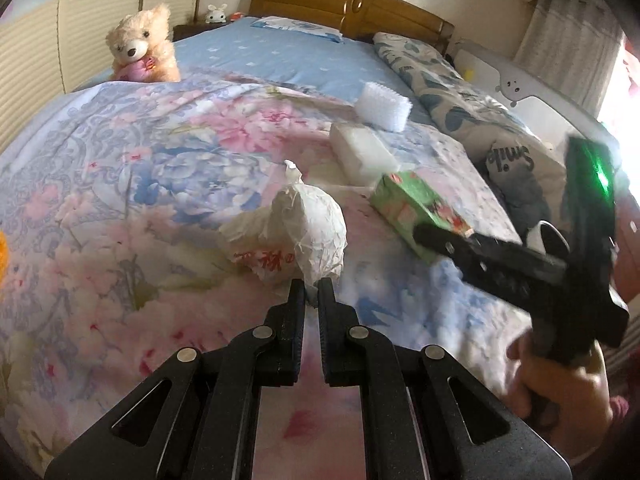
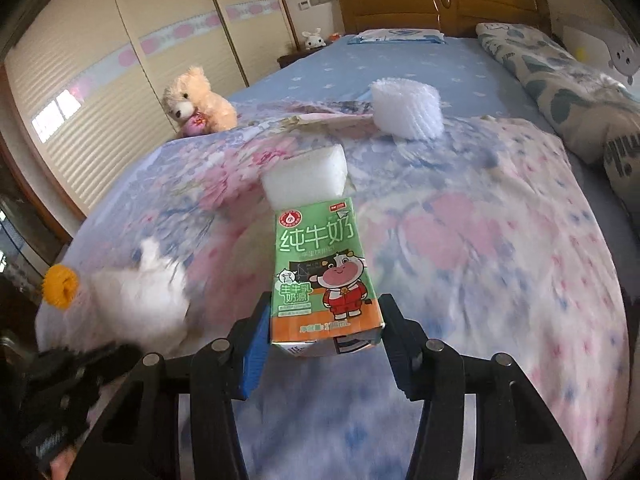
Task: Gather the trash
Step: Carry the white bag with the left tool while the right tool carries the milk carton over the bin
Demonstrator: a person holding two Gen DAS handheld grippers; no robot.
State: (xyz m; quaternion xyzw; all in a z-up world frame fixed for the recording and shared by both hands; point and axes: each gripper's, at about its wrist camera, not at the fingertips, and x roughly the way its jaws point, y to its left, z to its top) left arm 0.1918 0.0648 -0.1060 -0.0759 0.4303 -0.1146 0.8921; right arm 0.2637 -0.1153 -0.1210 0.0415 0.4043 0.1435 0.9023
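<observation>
- Left wrist view: left gripper (image 1: 311, 286) is pressed together on the edge of a crumpled white bag (image 1: 308, 232) lying on the floral quilt (image 1: 120, 200).
- Right wrist view alone shows the right gripper (image 2: 324, 320) pinching the green milk carton (image 2: 324, 272).

left tongs (image 1: 311, 285): jaws nearly together, tips pinching crumpled white plastic, angled downward | right tongs (image 2: 324, 322): jaws part-open, one finger on each side of a green carton, contact unclear, angled downward | right hand (image 1: 560, 384): wrapped around the handle, behind and below the right tongs
</observation>
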